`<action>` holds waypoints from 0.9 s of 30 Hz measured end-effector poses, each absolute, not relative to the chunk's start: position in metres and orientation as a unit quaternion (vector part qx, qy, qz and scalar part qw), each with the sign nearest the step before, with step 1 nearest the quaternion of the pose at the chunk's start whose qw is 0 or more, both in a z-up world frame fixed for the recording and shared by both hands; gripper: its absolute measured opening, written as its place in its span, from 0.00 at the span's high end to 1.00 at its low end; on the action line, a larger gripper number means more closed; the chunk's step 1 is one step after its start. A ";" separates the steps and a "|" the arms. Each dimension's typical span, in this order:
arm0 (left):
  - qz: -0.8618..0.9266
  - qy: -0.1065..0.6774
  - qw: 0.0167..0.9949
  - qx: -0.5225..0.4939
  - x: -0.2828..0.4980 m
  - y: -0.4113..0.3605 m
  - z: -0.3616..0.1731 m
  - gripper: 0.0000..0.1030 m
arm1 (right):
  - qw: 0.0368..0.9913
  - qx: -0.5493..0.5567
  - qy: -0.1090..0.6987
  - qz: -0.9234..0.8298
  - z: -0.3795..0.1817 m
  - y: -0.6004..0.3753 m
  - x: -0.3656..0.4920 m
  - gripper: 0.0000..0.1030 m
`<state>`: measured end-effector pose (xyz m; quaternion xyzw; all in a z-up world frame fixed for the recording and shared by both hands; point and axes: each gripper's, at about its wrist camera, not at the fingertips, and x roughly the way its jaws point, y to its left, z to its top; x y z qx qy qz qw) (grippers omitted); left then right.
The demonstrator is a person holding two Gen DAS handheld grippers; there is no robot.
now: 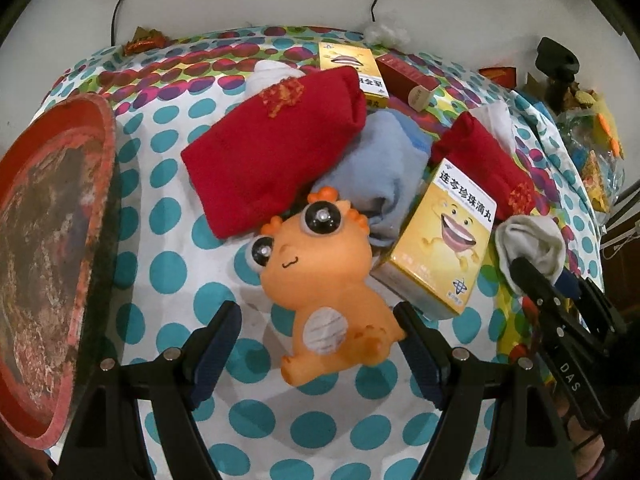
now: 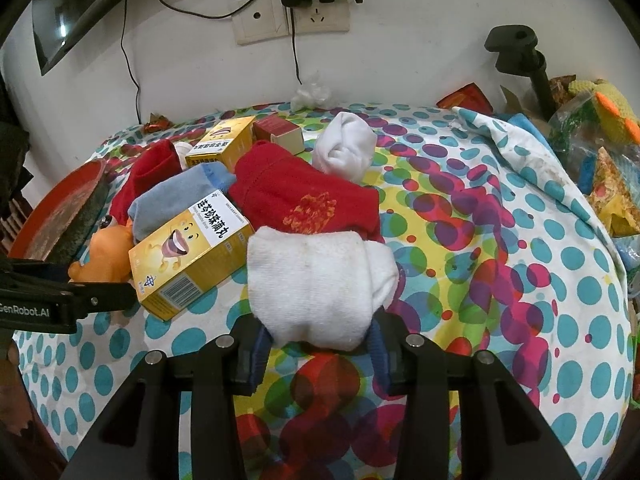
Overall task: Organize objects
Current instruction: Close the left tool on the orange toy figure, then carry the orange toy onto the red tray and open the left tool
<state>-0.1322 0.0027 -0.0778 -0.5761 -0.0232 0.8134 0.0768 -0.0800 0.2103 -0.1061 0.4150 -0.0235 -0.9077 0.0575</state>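
Note:
An orange dinosaur toy (image 1: 324,280) lies on the dotted tablecloth; my left gripper (image 1: 318,344) is open around its lower body, fingers apart from it. The toy also shows in the right wrist view (image 2: 106,254). My right gripper (image 2: 316,344) is shut on a rolled white sock (image 2: 316,280), also seen in the left wrist view (image 1: 532,244). Around them lie a yellow medicine box (image 1: 444,240) (image 2: 192,256), a second yellow box (image 1: 356,68) (image 2: 224,142), red socks (image 1: 276,152) (image 2: 308,196), a blue sock (image 1: 380,172) and another white sock roll (image 2: 344,152).
A red round tray (image 1: 52,240) leans at the table's left edge. A small red box (image 1: 408,76) sits at the back. Cluttered packets and a black clamp stand (image 2: 524,60) fill the right side. The wall with sockets (image 2: 292,16) is behind.

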 end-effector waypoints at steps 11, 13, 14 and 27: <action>0.816 0.003 0.104 -0.569 -0.116 0.012 -0.070 0.50 | 0.058 0.415 -0.028 -0.908 -0.108 0.211 -0.079 0.60; 0.814 -0.001 0.107 -0.570 -0.113 0.008 -0.067 0.50 | 0.058 0.415 -0.027 -0.908 -0.108 0.211 -0.079 0.60; 0.815 0.000 0.108 -0.570 -0.111 0.006 -0.065 0.50 | 0.057 0.415 -0.026 -0.908 -0.109 0.211 -0.079 0.60; 0.830 0.016 0.103 -0.548 -0.089 -0.014 -0.038 0.50 | 0.053 0.416 -0.019 -0.908 -0.109 0.211 -0.078 0.60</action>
